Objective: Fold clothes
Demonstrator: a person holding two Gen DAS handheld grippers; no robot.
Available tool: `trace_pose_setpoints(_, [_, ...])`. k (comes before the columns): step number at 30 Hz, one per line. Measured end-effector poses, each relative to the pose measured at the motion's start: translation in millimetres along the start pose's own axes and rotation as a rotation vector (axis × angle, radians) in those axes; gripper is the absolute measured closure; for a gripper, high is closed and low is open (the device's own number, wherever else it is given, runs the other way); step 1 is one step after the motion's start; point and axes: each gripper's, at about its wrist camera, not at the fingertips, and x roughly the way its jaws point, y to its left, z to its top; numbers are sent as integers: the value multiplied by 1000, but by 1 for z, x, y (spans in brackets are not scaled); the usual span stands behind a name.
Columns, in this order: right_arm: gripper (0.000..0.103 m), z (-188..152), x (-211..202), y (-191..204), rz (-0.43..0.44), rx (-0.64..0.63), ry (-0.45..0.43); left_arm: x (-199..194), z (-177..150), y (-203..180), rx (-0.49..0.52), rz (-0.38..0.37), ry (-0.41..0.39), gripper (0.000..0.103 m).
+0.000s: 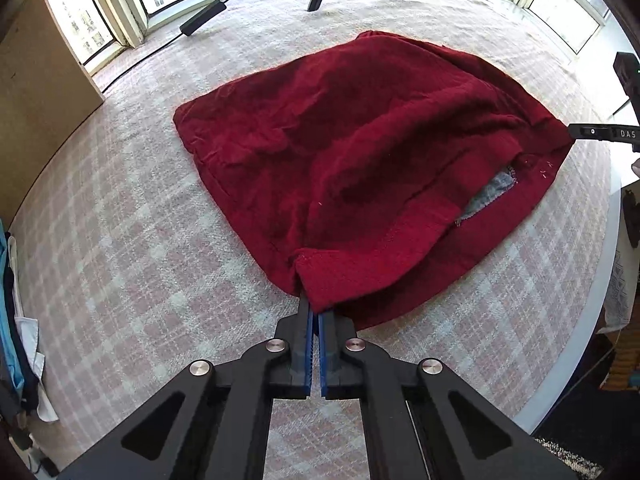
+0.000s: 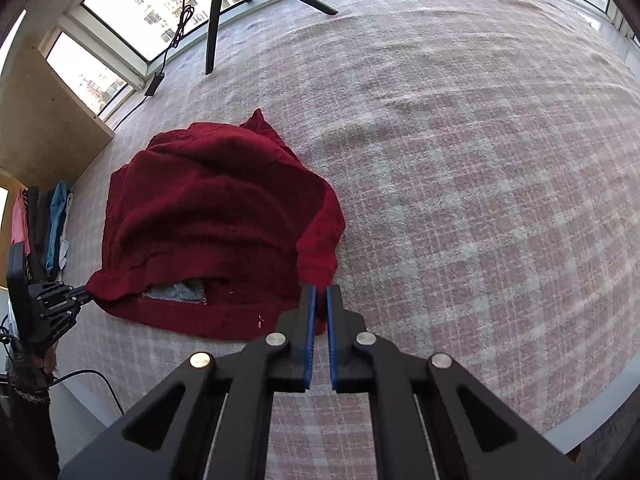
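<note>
A dark red knitted sweater (image 1: 360, 152) lies rumpled on the pink checked tablecloth (image 1: 132, 240), its open hem facing me. A grey inner patch (image 1: 490, 194) shows through the opening. My left gripper (image 1: 314, 306) is shut on the near hem corner, lifted slightly. At the right edge of this view, the right gripper (image 1: 571, 131) pinches the hem's other corner. In the right wrist view the sweater (image 2: 216, 208) sits to the left, and my right gripper (image 2: 320, 294) is shut on its red edge. The left gripper (image 2: 85, 291) holds the far left corner there.
A black tripod (image 2: 216, 20) stands at the far side by the windows, with a cable and power brick (image 1: 202, 18) beside it. A wooden panel (image 1: 36, 92) stands at the left. Several garments (image 2: 48, 224) hang off the table's left side. Open tablecloth (image 2: 480, 200) stretches to the right.
</note>
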Motion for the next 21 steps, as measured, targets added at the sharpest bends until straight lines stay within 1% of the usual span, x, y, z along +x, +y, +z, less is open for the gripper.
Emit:
trace_pose_setpoints(2, [97, 5, -7, 8, -4, -27, -10, -32, -5, 18, -44, 7, -57, 102])
trace_pose_setpoints(6, [98, 1, -44, 32, 15, -87, -59, -93, -49, 47, -119, 12, -108, 102])
trace_pose_setpoints(8, [98, -15, -38, 41, 25, -101, -21, -123, -72, 62, -156, 14, -131, 102])
trace_pose_setpoints(11, [98, -39, -28, 54, 41, -120, 43, -119, -113, 78, -201, 31, -65, 102])
trace_pose_setpoints(14, [97, -64, -17, 67, 57, -139, 107, -93, -138, 89, -250, 0, 0, 102])
trace_pose_setpoints(15, [93, -66, -7, 73, 64, -130, 128, -85, -142, 91, -261, -5, 11, 102])
trace_pose_setpoints(16, [84, -69, 4, 80, 72, -120, 149, -78, -144, 93, -269, -8, 19, 102])
trace_pose_setpoints(17, [76, -70, 14, 91, 70, -142, 156, -72, -147, 94, -270, -18, 23, 102])
trace_pose_setpoints(18, [62, -71, 21, 101, 59, -166, 147, -68, -148, 95, -267, -26, 24, 102])
trace_pose_setpoints(19, [57, -72, 26, 110, 47, -189, 137, -65, -148, 95, -265, -29, 24, 102])
trace_pose_setpoints(21, [57, -74, 37, 128, 22, -235, 115, -64, -145, 94, -253, -39, 23, 102])
